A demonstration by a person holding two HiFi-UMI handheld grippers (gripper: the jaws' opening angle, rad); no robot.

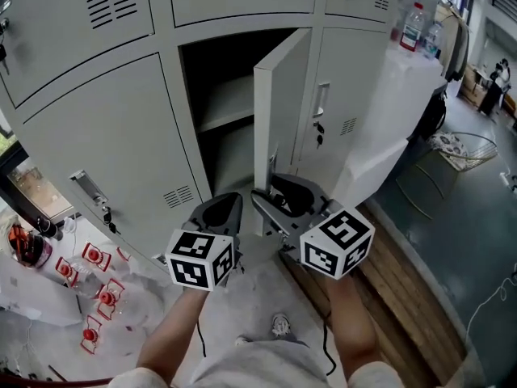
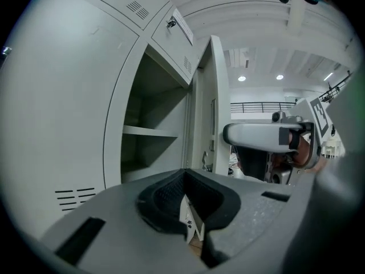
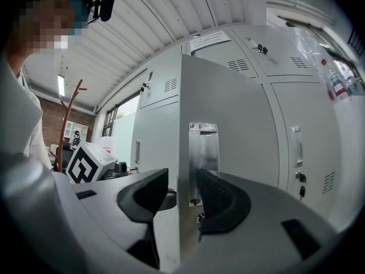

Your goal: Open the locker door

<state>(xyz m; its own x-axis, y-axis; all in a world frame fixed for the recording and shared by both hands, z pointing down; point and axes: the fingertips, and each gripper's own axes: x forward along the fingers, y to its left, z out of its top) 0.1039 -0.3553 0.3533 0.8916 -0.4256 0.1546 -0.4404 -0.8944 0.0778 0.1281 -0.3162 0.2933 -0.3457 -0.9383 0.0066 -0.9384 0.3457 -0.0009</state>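
The grey locker door [image 1: 279,103] stands swung out, roughly edge-on to me, and its compartment [image 1: 222,128] with one shelf [image 1: 230,103] is exposed. My right gripper [image 1: 271,191] is shut on the door's free edge low down. In the right gripper view [image 3: 182,193] the door [image 3: 228,107] runs between the two jaws, with its metal handle plate [image 3: 203,147] just above the right pad. My left gripper [image 1: 222,208] hangs beside it, in front of the open compartment, shut with nothing in it [image 2: 185,201]. The left gripper view shows the door [image 2: 219,113] and shelf [image 2: 149,131].
Closed lockers surround the open one; the lower-left door has keys in its lock [image 1: 105,212]. Bottles [image 1: 414,24] stand on a white surface to the right. Small red items [image 1: 97,289] lie on the floor at left. Wooden boards [image 1: 404,281] run along the right.
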